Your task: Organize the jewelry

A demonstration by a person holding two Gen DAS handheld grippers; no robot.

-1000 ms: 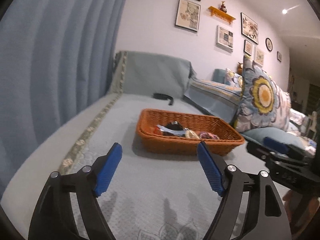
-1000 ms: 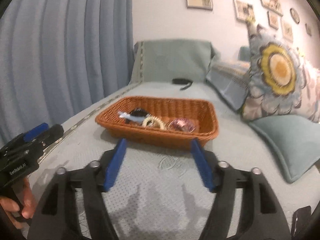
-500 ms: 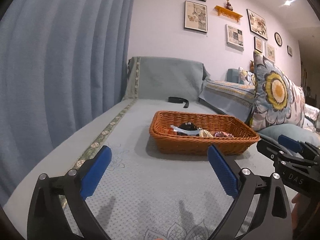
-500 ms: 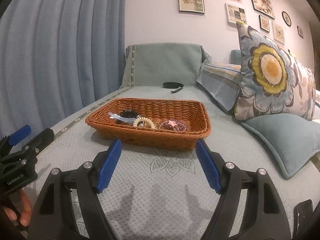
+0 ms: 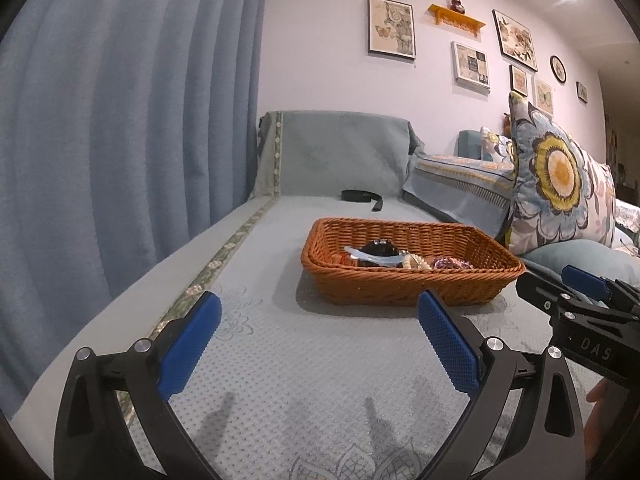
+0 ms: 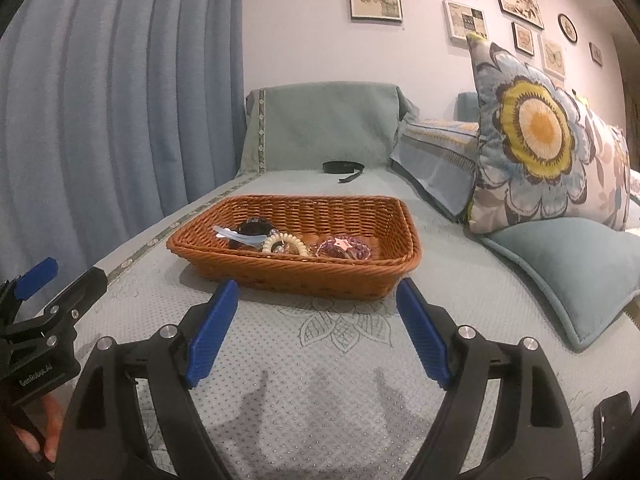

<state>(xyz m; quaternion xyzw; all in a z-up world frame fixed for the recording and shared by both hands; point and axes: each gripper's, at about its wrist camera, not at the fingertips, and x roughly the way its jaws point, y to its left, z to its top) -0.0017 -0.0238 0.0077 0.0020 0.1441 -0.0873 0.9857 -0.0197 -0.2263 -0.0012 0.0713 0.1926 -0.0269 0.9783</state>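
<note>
An orange-brown wicker basket (image 5: 400, 292) (image 6: 296, 276) sits on the grey-green sofa cover. In it lie a black round piece (image 6: 254, 227), a pale blue clip (image 6: 236, 236), a cream coiled band (image 6: 285, 243) and a purple beaded bracelet with a pink star (image 6: 344, 248). My left gripper (image 5: 318, 304) stands open just short of the basket's near left side, nothing between its blue pads. My right gripper (image 6: 317, 288) faces the basket's front wall; its jaws are opening and hold nothing. Each tool's black frame shows at the edge of the other's view.
A black strap (image 5: 362, 196) lies on the seat behind the basket. A floral pillow (image 6: 540, 136) and a teal cushion (image 6: 560, 264) crowd the right side. Blue curtain (image 5: 120, 140) hangs along the left. A small dark object (image 6: 612, 420) lies at the lower right.
The left jaws have spread wider and that view has levelled out, so the basket sits further right in it. The right jaws have widened a little.
</note>
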